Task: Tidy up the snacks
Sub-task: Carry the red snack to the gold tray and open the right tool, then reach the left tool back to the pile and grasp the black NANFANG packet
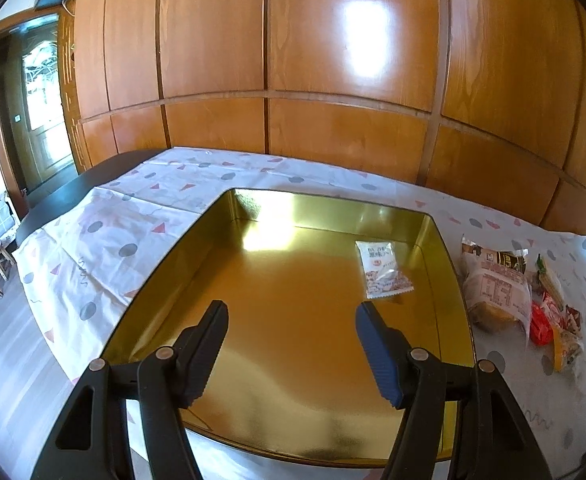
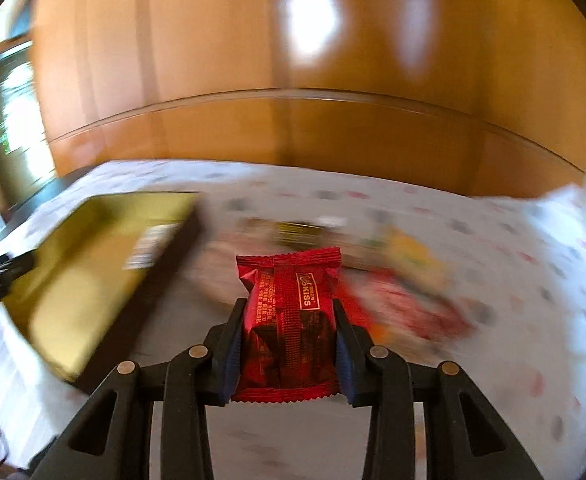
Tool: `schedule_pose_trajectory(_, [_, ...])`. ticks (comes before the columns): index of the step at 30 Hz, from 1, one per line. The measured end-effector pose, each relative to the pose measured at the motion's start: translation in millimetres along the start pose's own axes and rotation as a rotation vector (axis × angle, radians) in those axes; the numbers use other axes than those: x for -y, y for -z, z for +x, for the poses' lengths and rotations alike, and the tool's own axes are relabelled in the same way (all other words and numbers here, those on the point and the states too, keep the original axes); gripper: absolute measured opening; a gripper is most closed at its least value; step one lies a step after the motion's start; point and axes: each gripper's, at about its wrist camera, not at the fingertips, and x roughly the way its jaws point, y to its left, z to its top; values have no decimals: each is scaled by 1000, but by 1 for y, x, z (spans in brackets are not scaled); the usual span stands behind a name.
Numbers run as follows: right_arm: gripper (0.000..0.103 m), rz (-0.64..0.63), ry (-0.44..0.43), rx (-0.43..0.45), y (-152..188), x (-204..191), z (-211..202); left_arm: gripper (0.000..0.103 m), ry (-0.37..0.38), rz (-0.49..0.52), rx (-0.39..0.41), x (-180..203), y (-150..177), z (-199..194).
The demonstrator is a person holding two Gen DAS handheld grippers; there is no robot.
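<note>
Carrying the red snack packet [image 2: 289,320] pinched in our right gripper [image 2: 288,316], we should clear the gold tin's [image 2: 93,280] rim at frame left; our left gripper [image 1: 291,316] hangs spread, empty.

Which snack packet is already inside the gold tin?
The small white packet, lying alone in the gold tin. The brown-labelled packet and the others sit outside on the cloth, and the red packet is clamped in the right gripper.
</note>
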Motion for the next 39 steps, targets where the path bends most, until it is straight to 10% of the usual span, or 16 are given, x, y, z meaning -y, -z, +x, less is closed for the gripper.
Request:
schedule_pose_trajectory(8, [39, -67, -200, -45, -42, -78, 36, 67, -27, -23, 33, -12, -5, -8])
schedule_pose_trajectory(20, [43, -69, -260, -126, -36, -120, 79, 67, -47, -49, 24, -23, -5, -4])
schedule_pose_trajectory(39, [43, 14, -24, 7, -15, -47, 26, 67, -34, -19, 30, -14, -5, -9])
